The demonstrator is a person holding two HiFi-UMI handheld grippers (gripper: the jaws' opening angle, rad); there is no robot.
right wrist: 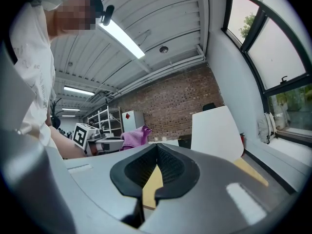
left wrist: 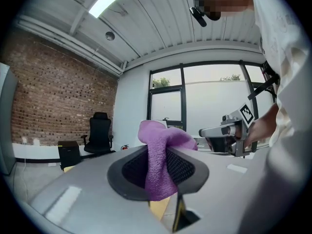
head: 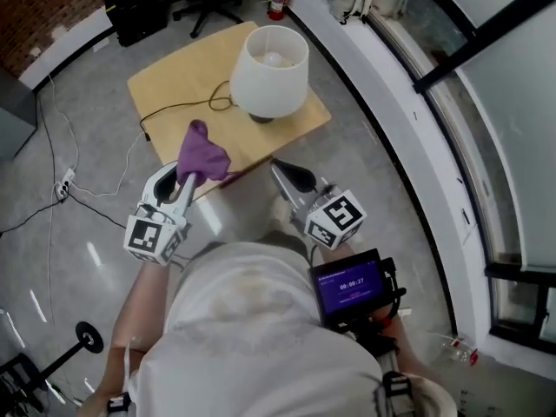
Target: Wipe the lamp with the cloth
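**Purple cloth clamped and held up short of the white lamp**

The left gripper (head: pixel 184 183) is clenched on a nubbly purple cloth (head: pixel 205 153). A narrow strip of it runs top to bottom between the ribbed black pads, and the rest bunches in a soft fold above the tips. The cloth is at the near edge of the pale wooden table (head: pixel 165 85), apart from the lamp (head: pixel 269 69). The lamp stands upright, its smooth, tapered white shade open at the top over a round bulb, and a dark cord loops beside it. The right gripper (head: pixel 291 176) has its jaws pressed together at the tips, with nothing in them. Both grippers are held out in front of the person's chest, roughly level and aimed toward the table.
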